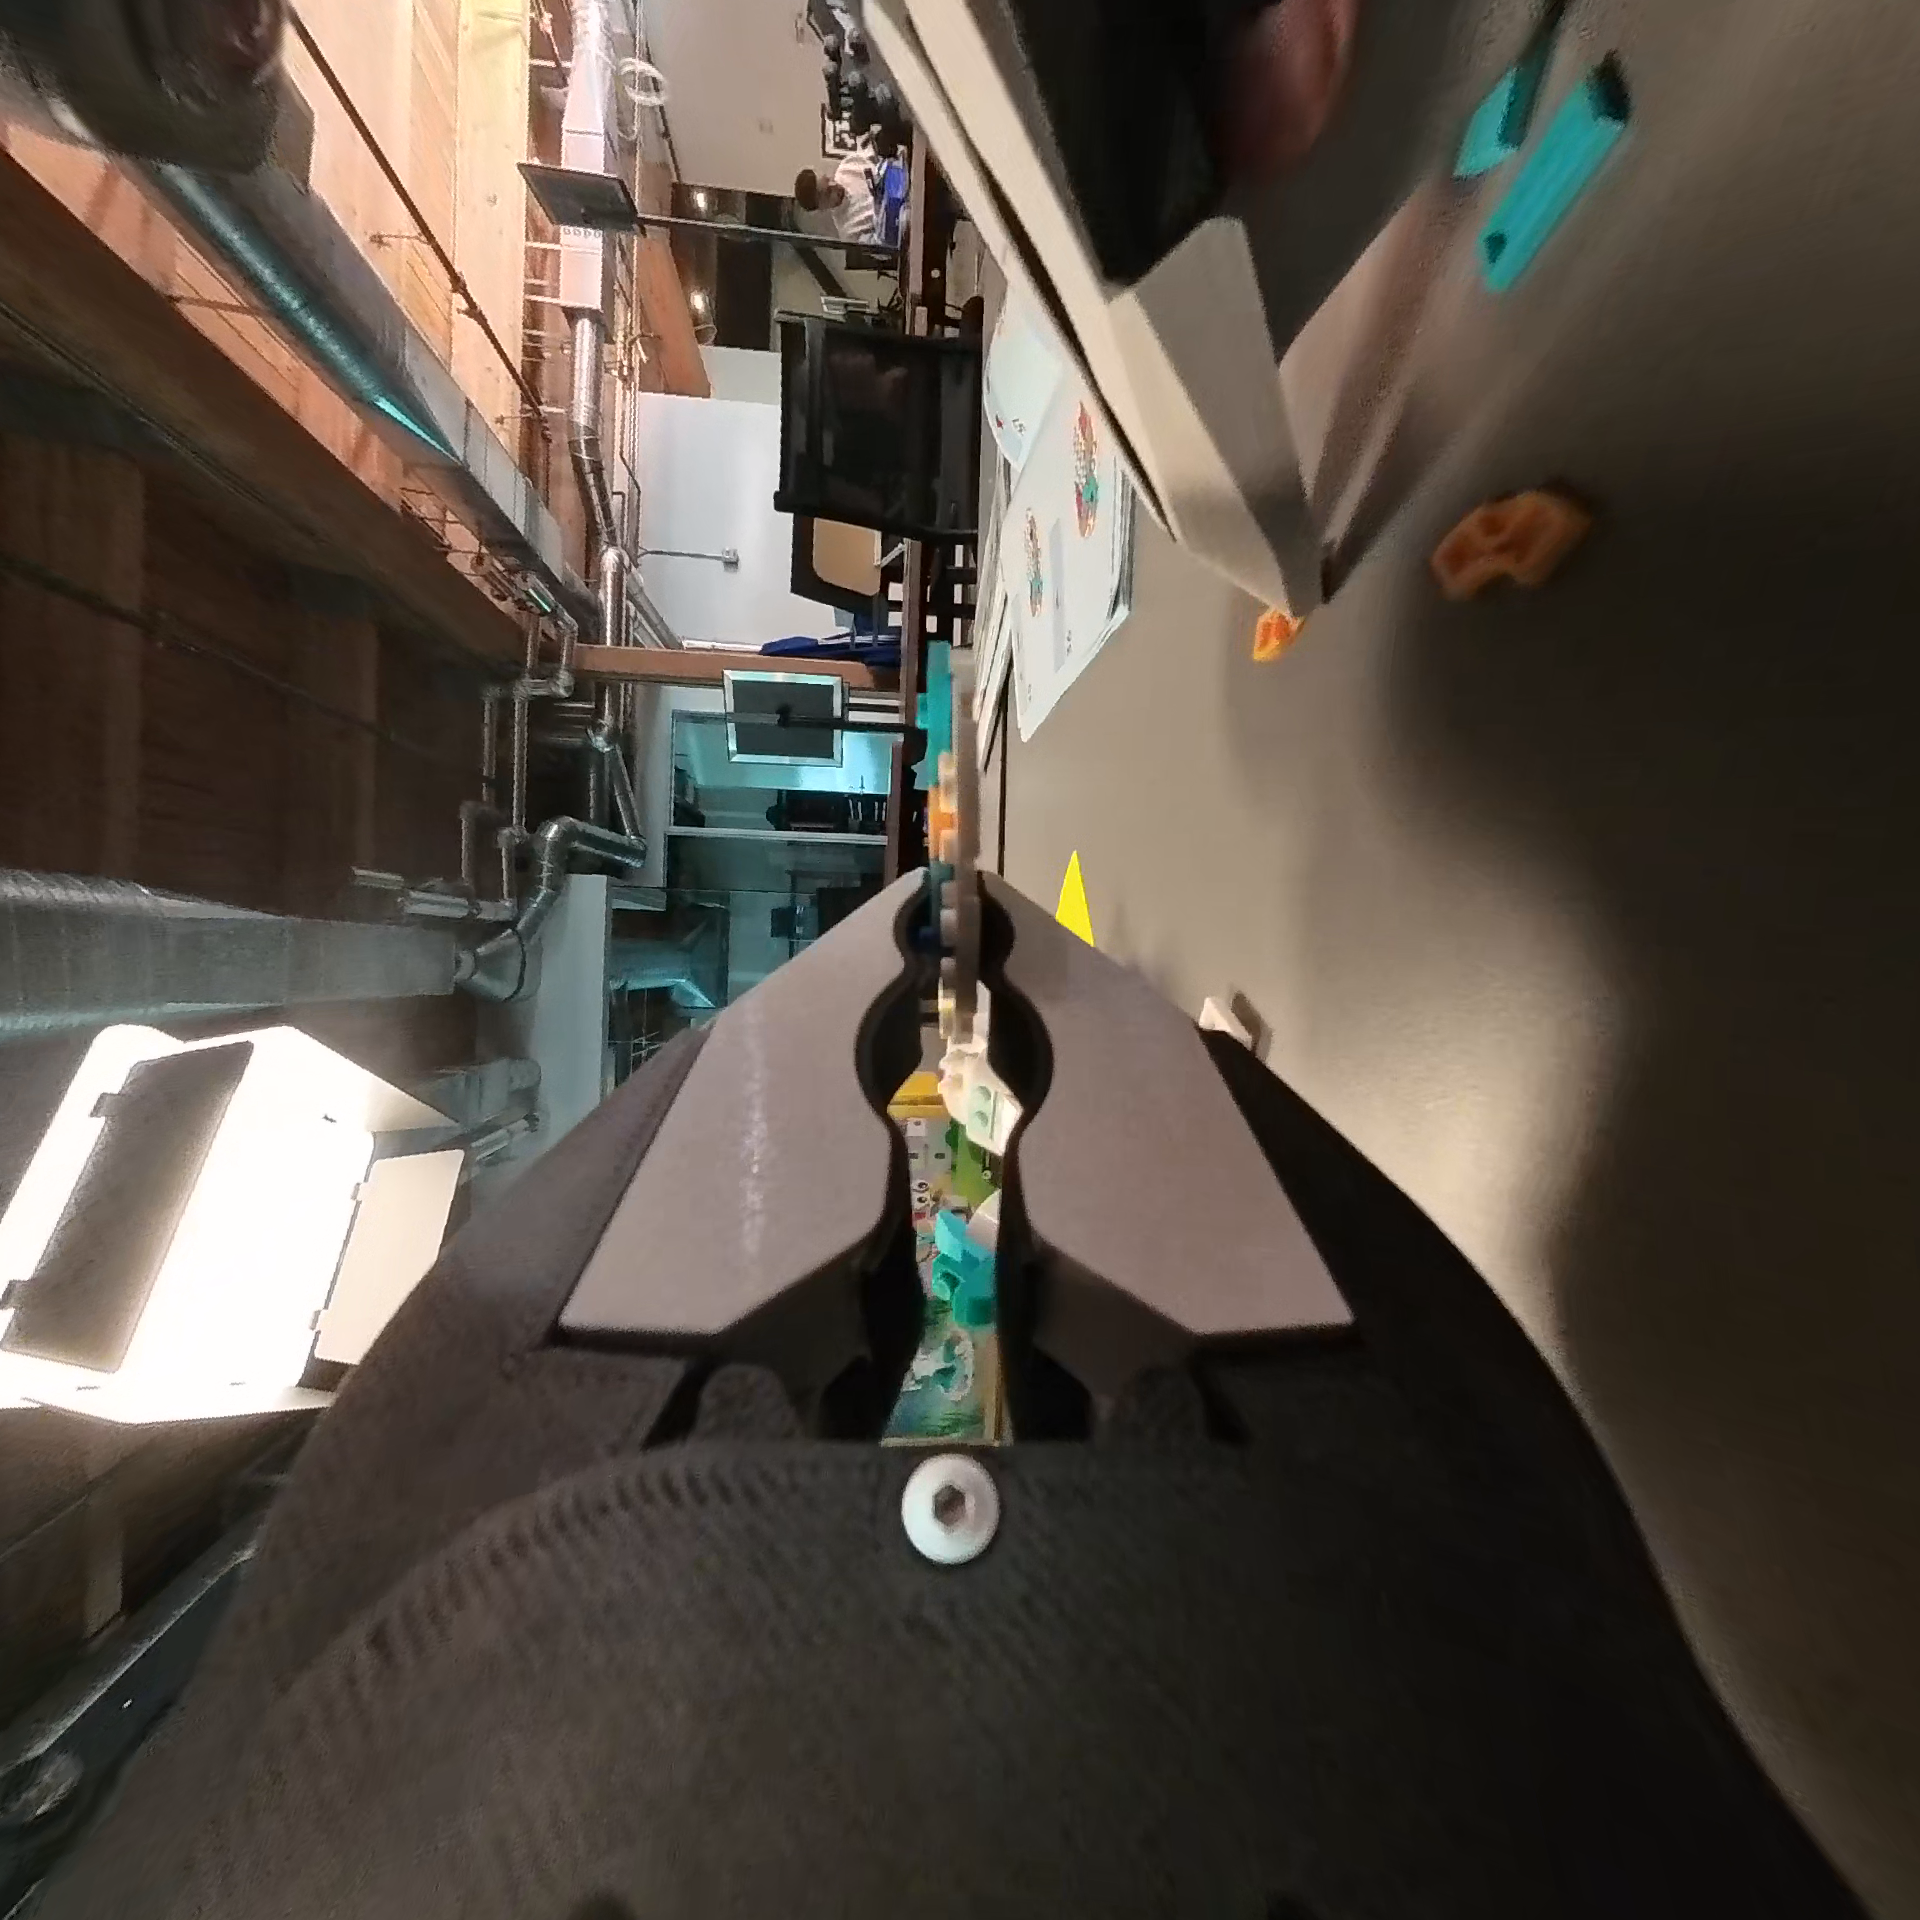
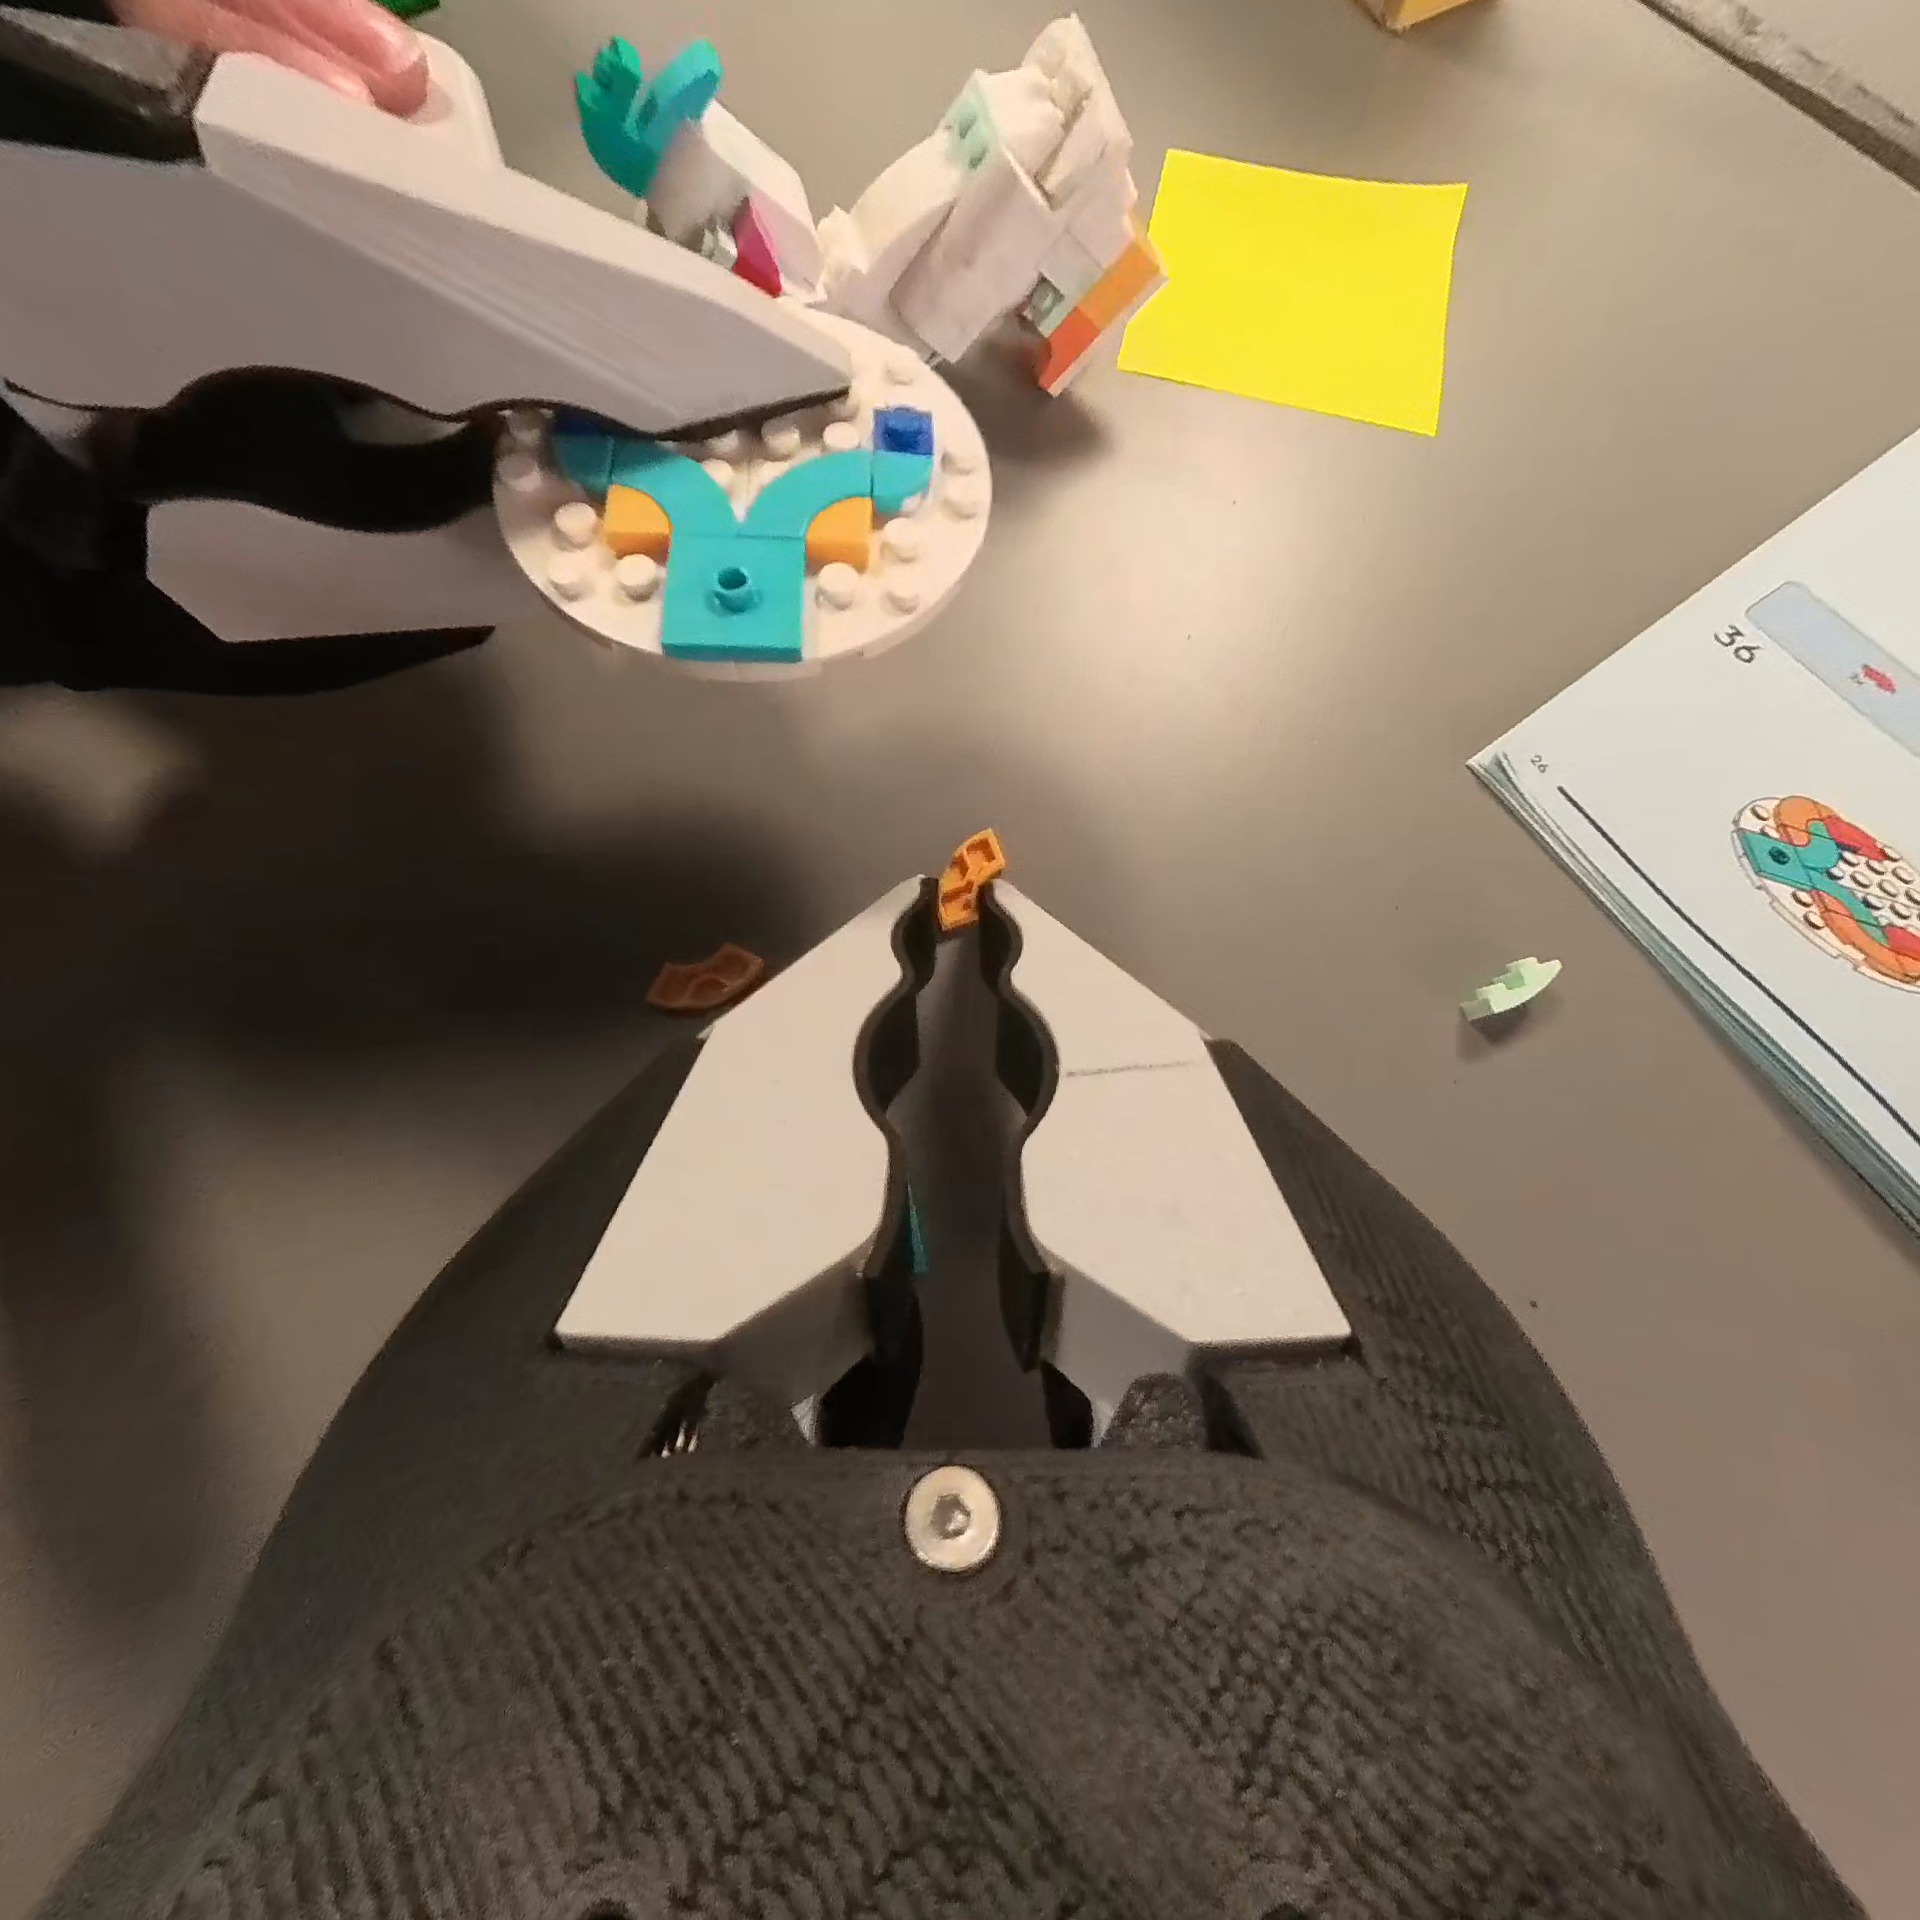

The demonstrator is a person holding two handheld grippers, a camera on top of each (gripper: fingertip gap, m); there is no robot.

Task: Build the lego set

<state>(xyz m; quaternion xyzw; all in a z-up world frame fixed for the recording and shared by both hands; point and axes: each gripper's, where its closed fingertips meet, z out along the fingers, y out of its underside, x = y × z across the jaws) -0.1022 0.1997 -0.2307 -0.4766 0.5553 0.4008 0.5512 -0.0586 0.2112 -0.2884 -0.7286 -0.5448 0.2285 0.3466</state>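
My left gripper [image 1: 954, 896] is shut on the rim of a white round studded plate [image 2: 914, 582], seen edge-on in the left wrist view [image 1: 961, 831]. The plate carries a teal Y-shaped layer [image 2: 732, 540], two orange quarter pieces and a blue brick [image 2: 902, 431]. The left gripper's upper finger [image 2: 520, 260] lies over the plate's far side, holding it above the table. My right gripper [image 2: 958, 896] is shut on a small orange piece [image 2: 971, 857], a little in front of the plate and apart from it. That piece also shows in the left wrist view [image 1: 1276, 632].
Grey table [image 2: 1195, 675]. Another orange piece [image 2: 704, 982] lies left of my right gripper. A mint piece [image 2: 1512, 982] and an open instruction booklet [image 2: 1714, 883] lie at the right. A yellow square sheet [image 2: 1299, 281] and two white built figures [image 2: 997, 239] are behind the plate.
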